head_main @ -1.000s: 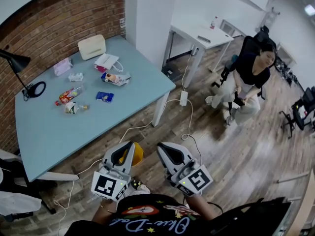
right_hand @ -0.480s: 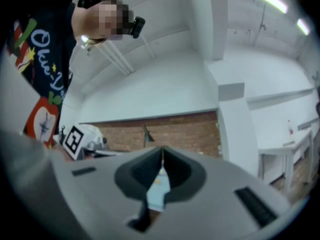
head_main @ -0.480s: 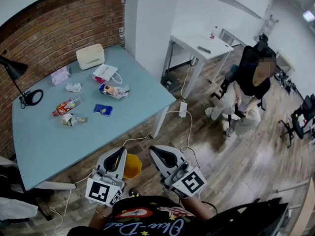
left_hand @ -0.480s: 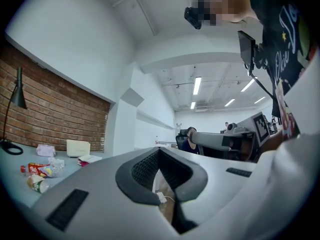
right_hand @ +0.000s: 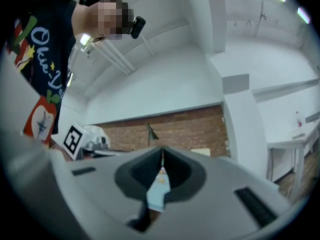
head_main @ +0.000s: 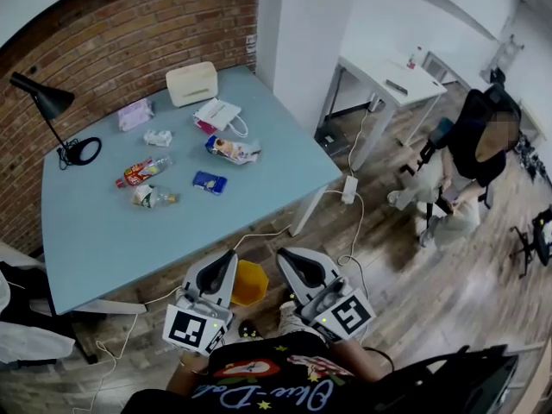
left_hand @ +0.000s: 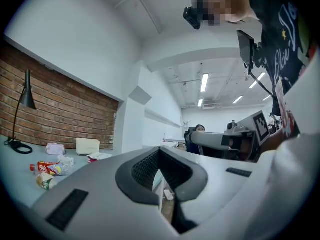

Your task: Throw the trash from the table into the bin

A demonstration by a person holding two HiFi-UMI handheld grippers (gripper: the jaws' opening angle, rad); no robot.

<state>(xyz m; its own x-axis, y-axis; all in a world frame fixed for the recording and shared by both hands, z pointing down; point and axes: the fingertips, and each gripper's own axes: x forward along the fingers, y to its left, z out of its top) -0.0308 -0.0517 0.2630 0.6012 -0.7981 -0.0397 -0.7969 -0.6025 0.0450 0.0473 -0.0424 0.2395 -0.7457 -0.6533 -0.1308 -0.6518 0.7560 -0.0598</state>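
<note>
Scattered trash (head_main: 210,182) on blue table (head_main: 103,240), yellow bin (head_main: 252,285) on floor

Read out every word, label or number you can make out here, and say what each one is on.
"Olue-Do", white cursive, end cut off, first letter unsure: person's black shirt.
Square markers, a pattern without letters: left hand-held gripper, right hand-held gripper.
Print on the blue packet and red-labelled bottle: too small to read.

Head camera looks steeply down from above; desk (head_main: 129,240) fills left of frame. Tool cameras sit low, facing level, both sharing brick wall (left_hand: 60,119), lamp (left_hand: 26,96).
</note>
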